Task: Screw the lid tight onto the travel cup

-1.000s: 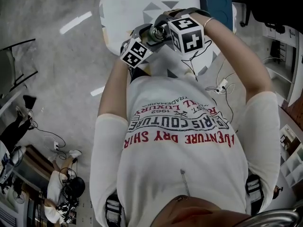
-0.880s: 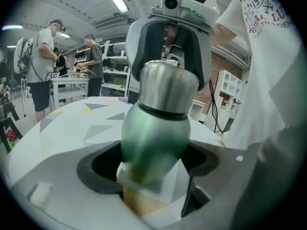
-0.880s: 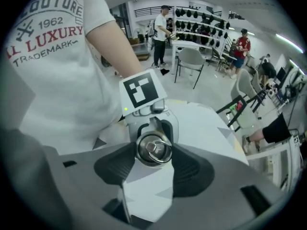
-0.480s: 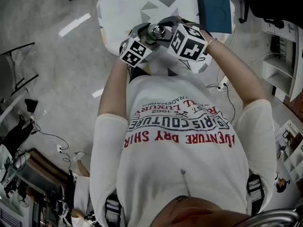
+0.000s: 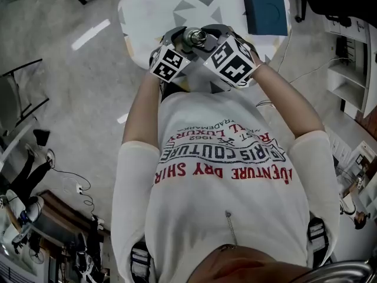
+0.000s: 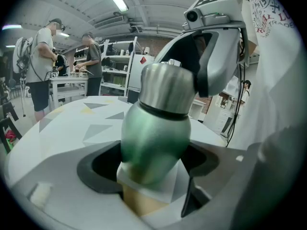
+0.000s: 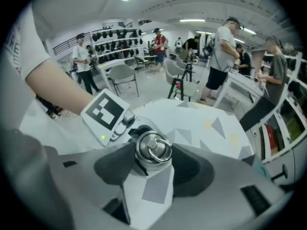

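A green travel cup with a steel lid is held in the air over the table, close to the person's chest. My left gripper is shut on the green body, low down. My right gripper is shut on the steel lid, whose ring top faces its camera. In the head view the lid shows between the left gripper's marker cube and the right gripper's marker cube. The cup's body is hidden there.
A white table printed with grey and yellow triangles lies under the cup. A dark blue box sits at its right end. Cables run over the floor at the right. Several people stand at benches and shelves in the background.
The right gripper's cube has turned about the lid and dropped toward the lower right, the right forearm swinging with it. The left gripper and the cup have stayed nearly still.
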`<state>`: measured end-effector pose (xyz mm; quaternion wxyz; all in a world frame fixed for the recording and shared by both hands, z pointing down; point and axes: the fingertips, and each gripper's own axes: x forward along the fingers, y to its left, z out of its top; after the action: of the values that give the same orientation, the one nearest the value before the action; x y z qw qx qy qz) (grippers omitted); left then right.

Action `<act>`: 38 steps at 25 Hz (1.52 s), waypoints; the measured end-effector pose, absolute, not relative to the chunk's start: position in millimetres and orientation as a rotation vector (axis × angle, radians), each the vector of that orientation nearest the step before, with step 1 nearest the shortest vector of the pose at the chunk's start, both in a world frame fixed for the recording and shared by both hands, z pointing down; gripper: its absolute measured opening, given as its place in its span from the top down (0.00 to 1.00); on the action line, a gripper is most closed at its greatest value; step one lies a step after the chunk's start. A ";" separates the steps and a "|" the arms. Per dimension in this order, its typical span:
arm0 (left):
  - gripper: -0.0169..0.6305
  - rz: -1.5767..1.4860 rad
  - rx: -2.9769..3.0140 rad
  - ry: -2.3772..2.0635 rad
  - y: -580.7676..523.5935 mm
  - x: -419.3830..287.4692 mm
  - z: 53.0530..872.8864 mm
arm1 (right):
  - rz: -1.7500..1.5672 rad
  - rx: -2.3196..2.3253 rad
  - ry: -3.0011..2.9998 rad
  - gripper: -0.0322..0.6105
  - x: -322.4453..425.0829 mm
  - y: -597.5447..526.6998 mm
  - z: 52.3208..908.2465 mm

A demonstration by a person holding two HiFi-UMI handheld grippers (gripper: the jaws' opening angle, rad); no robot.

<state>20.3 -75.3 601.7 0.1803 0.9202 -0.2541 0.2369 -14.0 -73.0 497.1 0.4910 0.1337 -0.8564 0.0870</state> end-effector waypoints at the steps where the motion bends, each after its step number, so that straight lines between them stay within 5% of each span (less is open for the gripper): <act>1: 0.37 0.669 2.599 -0.718 -75.3 20.2 601.6 | 0.185 0.263 -2.091 0.57 -14.6 -70.8 496.0; 5: 0.37 0.671 2.600 -0.719 -74.3 21.1 599.6 | -0.002 -0.033 -2.154 0.49 -18.9 -65.5 477.2; 20: 0.37 0.694 2.585 -0.706 -72.0 21.5 600.0 | -0.539 -0.776 -1.822 0.52 -13.4 -46.4 501.0; 38: 0.37 0.732 2.591 -0.711 -72.4 19.2 602.9 | -0.151 -0.170 -2.053 0.58 -23.6 -60.0 498.3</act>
<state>19.2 -72.4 602.9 0.1776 0.9157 -0.2513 0.2586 -23.6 -60.0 498.3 0.5126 -0.0707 -0.8534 -0.0628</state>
